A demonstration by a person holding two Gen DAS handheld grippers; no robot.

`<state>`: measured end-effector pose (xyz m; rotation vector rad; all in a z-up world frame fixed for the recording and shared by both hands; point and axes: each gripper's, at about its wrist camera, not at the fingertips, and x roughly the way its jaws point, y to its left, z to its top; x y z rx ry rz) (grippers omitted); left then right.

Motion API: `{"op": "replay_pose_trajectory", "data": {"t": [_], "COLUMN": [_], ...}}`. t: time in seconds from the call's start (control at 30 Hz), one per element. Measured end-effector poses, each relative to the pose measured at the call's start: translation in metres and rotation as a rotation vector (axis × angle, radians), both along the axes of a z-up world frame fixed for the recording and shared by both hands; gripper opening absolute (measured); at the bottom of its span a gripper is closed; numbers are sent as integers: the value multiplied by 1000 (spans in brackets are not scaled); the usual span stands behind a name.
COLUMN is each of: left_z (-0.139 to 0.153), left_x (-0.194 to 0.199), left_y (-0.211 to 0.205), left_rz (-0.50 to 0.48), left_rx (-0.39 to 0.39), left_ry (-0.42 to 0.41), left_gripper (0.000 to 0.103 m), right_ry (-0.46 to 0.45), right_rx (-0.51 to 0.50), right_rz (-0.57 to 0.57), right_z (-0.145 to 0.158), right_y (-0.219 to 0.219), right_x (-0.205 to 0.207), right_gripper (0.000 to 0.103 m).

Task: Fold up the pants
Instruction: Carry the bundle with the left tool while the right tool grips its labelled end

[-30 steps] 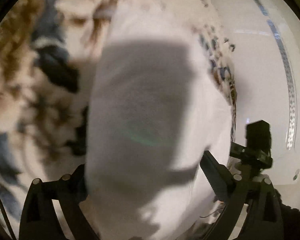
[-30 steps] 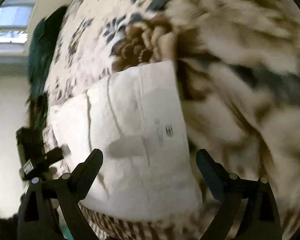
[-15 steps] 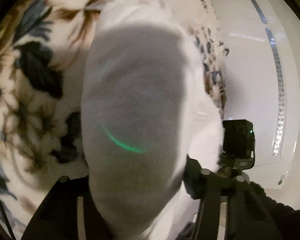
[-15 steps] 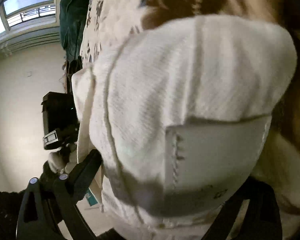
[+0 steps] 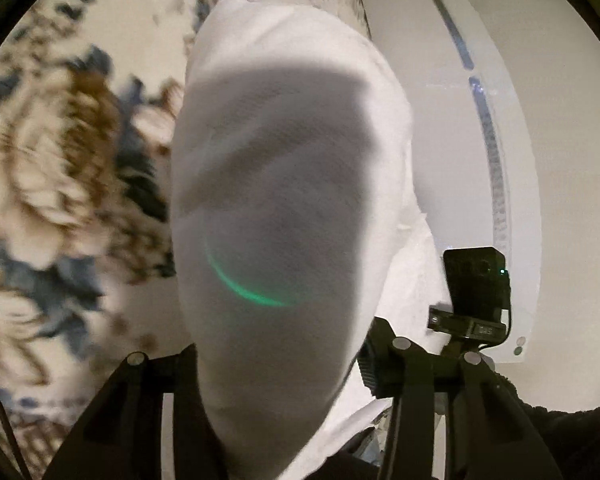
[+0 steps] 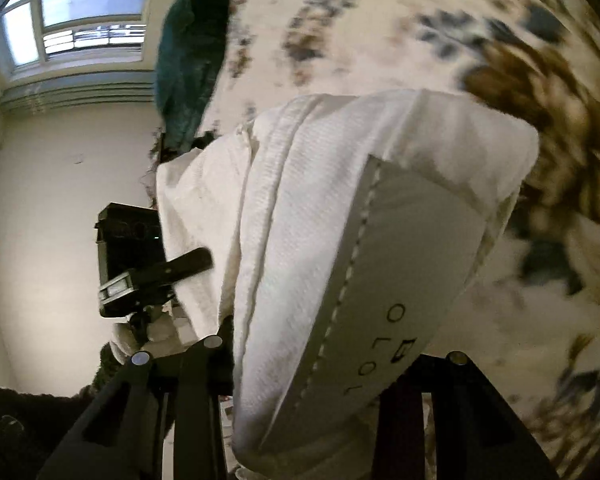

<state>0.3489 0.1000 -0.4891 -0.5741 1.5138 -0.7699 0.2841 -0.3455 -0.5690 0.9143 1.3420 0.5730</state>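
White pants (image 5: 284,184) hang bunched in front of the left wrist camera, lifted off the floral blanket (image 5: 60,184). My left gripper (image 5: 276,364) is shut on the white cloth, which hides its fingertips. In the right wrist view the same pants (image 6: 308,216) show a grey waistband label (image 6: 396,320) with lettering. My right gripper (image 6: 312,364) is shut on the waistband edge, its fingertips hidden by cloth. The other gripper's camera block shows in each view: the right one in the left wrist view (image 5: 476,292), the left one in the right wrist view (image 6: 132,256).
The floral blanket (image 6: 500,60) covers the bed below. A dark teal cloth (image 6: 188,56) lies at its far edge. A window (image 6: 76,20) and cream wall are at left. A white wall unit (image 5: 480,140) stands right of the bed.
Both grippers closed on the pants and lifted them off the blanket. The cloth has risen close to both cameras, and the views swung toward the room.
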Motion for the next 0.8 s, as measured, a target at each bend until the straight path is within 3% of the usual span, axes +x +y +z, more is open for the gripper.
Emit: {"op": "replay_pose_trajectory", "data": {"t": [0.17,0.27,0.43,0.63,0.8], "left_z": [47,66,91,108,94], "left_x": [25,55,129,238,330], "left_y": [98,163,265,397,492], "left_rz": [68,87,91,79,105], "left_rx": [-24,-17,0,99,178], "left_ry": [-24,-45,-74,-123,-127], "left_gripper": [40,41,40,40,40], "right_ry": [-50,-68,-107,-137,-157], "right_rx": [18,14,-3,46,76], "right_rz": [53,76,91,103,143], "right_z": [63,77,101,108,93], "right_y": [88,147,284,443,553], "right_x": [36,67,140,241,329], "right_gripper": [38,38,38,38,38]}}
